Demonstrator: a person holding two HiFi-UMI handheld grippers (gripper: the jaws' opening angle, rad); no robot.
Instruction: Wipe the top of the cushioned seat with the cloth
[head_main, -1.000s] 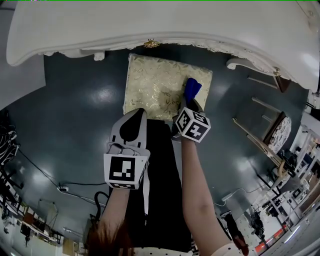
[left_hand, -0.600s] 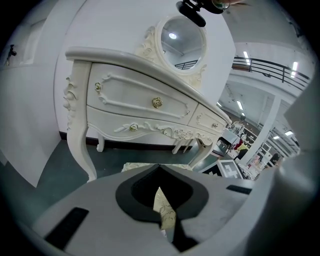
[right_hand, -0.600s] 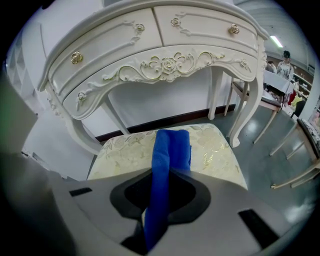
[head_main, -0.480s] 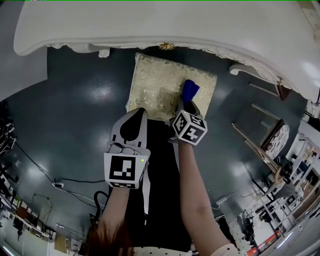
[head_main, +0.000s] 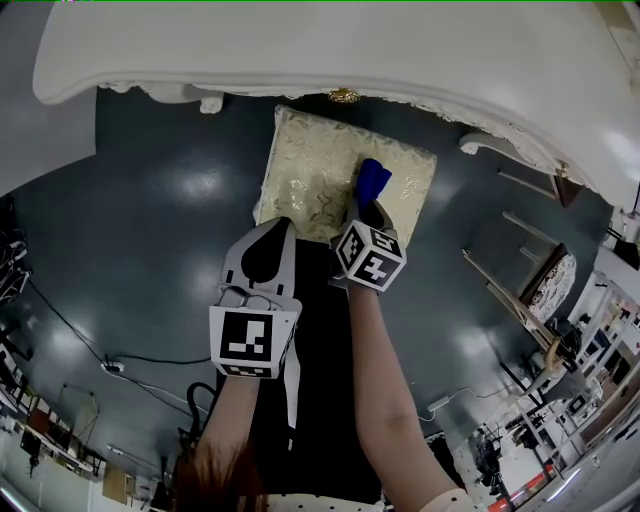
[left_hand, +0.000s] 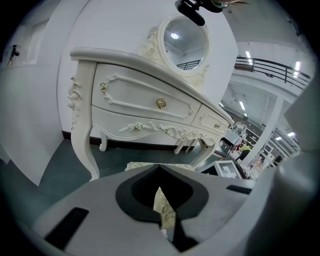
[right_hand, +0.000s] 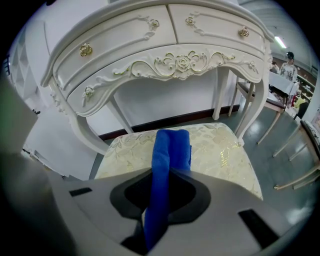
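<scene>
The cushioned seat (head_main: 320, 170) is a square stool with cream and gold floral fabric, standing on the dark floor under a white dresser; it also fills the right gripper view (right_hand: 220, 150). A blue cloth (head_main: 372, 180) is pinched in my right gripper (head_main: 370, 205), which is shut on it; the cloth (right_hand: 167, 165) sticks out forward over the right half of the seat. My left gripper (head_main: 265, 245) hangs at the seat's near edge, jaws closed together with nothing held; a strip of seat fabric (left_hand: 165, 212) shows through its notch.
A white ornate dresser (head_main: 330, 50) with gold knobs stands over the stool's far side; its curved legs (right_hand: 257, 107) flank the seat. Chairs (head_main: 545, 270) stand to the right. A cable (head_main: 120, 375) lies on the floor at left.
The right gripper with the blue cloth has slid left across the seat, from near the right edge toward the middle. The left gripper has stayed put.
</scene>
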